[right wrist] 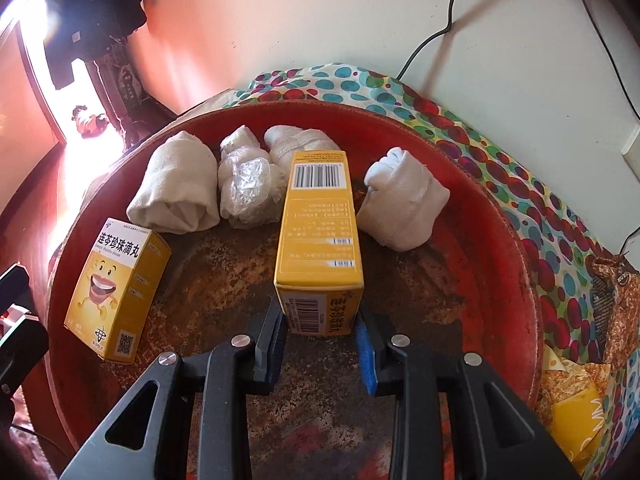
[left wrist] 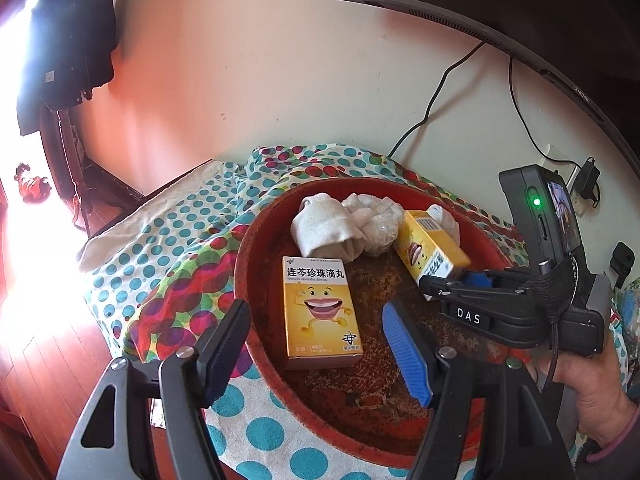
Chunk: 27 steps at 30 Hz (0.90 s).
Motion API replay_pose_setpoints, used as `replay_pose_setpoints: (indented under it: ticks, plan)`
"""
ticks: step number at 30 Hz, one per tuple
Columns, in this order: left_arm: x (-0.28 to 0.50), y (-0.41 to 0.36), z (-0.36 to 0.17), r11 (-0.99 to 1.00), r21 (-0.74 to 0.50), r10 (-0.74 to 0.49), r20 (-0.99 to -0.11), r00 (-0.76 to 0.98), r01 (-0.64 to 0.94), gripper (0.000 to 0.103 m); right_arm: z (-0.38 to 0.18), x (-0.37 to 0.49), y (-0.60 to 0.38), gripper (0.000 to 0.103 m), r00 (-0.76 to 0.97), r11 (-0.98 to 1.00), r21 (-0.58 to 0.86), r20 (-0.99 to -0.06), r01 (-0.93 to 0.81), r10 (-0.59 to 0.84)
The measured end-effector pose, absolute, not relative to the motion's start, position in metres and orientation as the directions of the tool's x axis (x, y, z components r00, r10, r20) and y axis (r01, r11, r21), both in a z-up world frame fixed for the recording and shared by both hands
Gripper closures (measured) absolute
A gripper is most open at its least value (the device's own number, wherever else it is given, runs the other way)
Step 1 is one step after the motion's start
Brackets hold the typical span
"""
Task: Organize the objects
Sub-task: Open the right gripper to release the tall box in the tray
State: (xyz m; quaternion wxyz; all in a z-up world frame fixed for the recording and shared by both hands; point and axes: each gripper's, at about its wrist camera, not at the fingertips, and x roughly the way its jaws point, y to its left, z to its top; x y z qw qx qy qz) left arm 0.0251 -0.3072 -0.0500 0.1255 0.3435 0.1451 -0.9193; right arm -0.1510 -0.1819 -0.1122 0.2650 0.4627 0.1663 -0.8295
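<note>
Right claw [right wrist: 322,330] clamps near end of box [right wrist: 320,232], long axis pointing away toward sock rolls [right wrist: 400,200] in red tray [right wrist: 500,216]; left claw [left wrist: 316,352] wide open, empty, straddling second box [left wrist: 320,308], lying flat.

We look down from the left over the red tray [left wrist: 256,240], from the right closer and lower inside the tray [right wrist: 500,216], both facing the wall, sharing tray and boxes.

A bench [left wrist: 120,220] carries a polka-dot cloth [left wrist: 168,248]. On the cloth sits a round red tray [right wrist: 500,216], with snack packets [right wrist: 608,304] beside it.
</note>
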Motion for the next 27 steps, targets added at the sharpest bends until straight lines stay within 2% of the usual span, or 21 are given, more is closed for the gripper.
replay_pose_setpoints:
  ticks: [2, 4, 10, 15, 19, 27]
  plan:
    - [0.025, -0.306, -0.049, -0.928, -0.175, -0.136, -0.666, -0.733, 0.330, 0.033, -0.112, -0.149, -0.181, 0.051, -0.441, -0.804, -0.042, -0.852, 0.593, -0.281]
    - [0.025, -0.305, -0.049, -0.930, -0.167, -0.139, -0.664, -0.735, 0.328, 0.033, -0.108, -0.145, -0.180, 0.042, -0.458, -0.800, -0.054, -0.842, 0.597, -0.285]
    - [0.024, -0.303, -0.050, -0.933, -0.152, -0.145, -0.670, -0.728, 0.326, 0.033, -0.076, -0.120, -0.148, 0.039, -0.485, -0.790, -0.013, -0.795, 0.613, -0.363]
    - [0.025, -0.300, -0.049, -0.935, -0.149, -0.144, -0.668, -0.730, 0.321, 0.033, -0.050, -0.098, -0.087, 0.026, -0.531, -0.798, 0.011, -0.741, 0.603, -0.411]
    - [0.023, -0.297, -0.050, -0.938, -0.134, -0.151, -0.673, -0.724, 0.319, 0.033, -0.037, -0.090, -0.039, 0.012, -0.595, -0.821, -0.027, -0.703, 0.571, -0.390]
    - [0.022, -0.288, -0.050, -0.947, -0.087, -0.173, -0.672, -0.720, 0.308, 0.033, -0.060, -0.090, 0.006, 0.012, -0.607, -0.782, -0.206, -0.751, 0.588, -0.258]
